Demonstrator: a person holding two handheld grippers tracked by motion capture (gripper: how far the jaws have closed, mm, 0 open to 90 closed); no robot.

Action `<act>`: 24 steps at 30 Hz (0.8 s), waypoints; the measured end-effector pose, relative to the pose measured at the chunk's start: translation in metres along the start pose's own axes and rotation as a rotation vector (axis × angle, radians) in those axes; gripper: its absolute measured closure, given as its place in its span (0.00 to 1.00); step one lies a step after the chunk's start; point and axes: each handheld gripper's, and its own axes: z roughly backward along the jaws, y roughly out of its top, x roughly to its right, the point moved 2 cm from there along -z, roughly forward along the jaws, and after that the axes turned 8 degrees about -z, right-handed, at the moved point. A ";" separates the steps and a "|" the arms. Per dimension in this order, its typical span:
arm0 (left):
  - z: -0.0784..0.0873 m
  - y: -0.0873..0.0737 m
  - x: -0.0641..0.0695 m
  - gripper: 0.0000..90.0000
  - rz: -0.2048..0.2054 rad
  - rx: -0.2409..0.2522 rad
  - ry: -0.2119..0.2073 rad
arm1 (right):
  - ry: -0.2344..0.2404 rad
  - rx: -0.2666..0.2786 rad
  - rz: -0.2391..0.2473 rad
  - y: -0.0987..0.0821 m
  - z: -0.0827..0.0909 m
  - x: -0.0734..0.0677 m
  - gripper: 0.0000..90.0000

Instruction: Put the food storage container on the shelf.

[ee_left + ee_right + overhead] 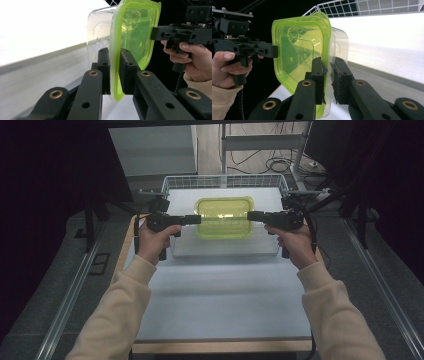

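Overhead plus two close, opposed jaw-level views

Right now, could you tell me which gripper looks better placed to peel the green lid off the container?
Probably the left gripper: its jaws pinch the green lid's rim alone, while the right gripper clamps lid and clear container together.

Lid [224, 217]: glossy translucent lime-green plastic. Container [97, 35] under it: clear smooth plastic. Wire basket [225, 182]: white coated metal. Table [225, 295]: matt white, wooden edge. Sleeves [120, 315]: soft cream cloth. Left gripper [114, 72], right gripper [329, 77]: matt black plastic, brass rivets.
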 end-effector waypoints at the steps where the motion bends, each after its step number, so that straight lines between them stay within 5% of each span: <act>1: 0.000 0.000 0.000 0.90 0.000 0.000 0.000 | 0.000 0.000 0.000 0.000 0.000 0.000 0.89; 24: -0.016 0.056 -0.030 0.90 -0.001 -0.011 0.017 | -0.042 0.039 -0.022 0.055 -0.016 0.013 0.89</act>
